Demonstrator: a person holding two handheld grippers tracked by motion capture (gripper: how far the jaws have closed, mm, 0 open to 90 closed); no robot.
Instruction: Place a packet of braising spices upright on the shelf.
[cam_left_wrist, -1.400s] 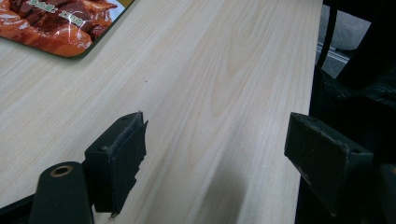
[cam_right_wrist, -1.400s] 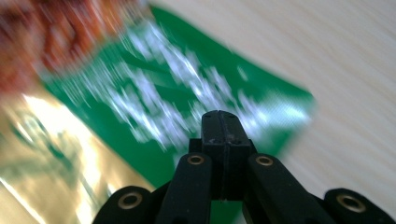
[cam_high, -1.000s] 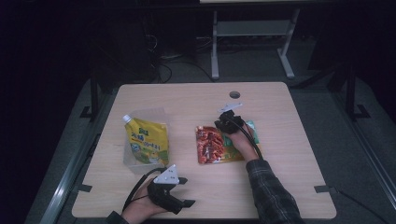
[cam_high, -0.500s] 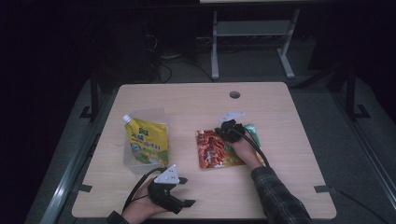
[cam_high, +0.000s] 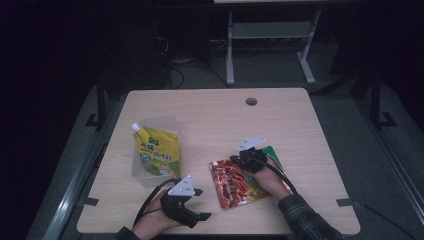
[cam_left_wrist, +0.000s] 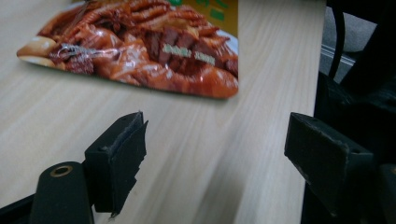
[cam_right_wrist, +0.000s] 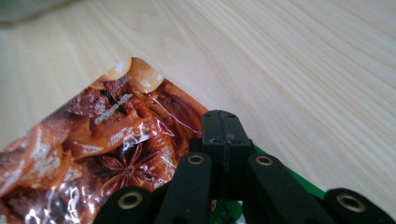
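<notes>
High view overlooks the table (cam_high: 210, 110); both gripper views skim it closely.

The top half of the table (cam_high: 210, 107) is bare, with lots of room. Lower down, the yellow bag (cam_high: 156, 152) blocks the left, the red snack bag (cam_high: 231, 182) the middle. Bare wood lies between them.

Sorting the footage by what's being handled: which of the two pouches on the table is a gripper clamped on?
The red snack pouch, printed with braised meat: the right gripper is shut on its edge. The yellow spouted pouch lies apart, untouched.
</notes>
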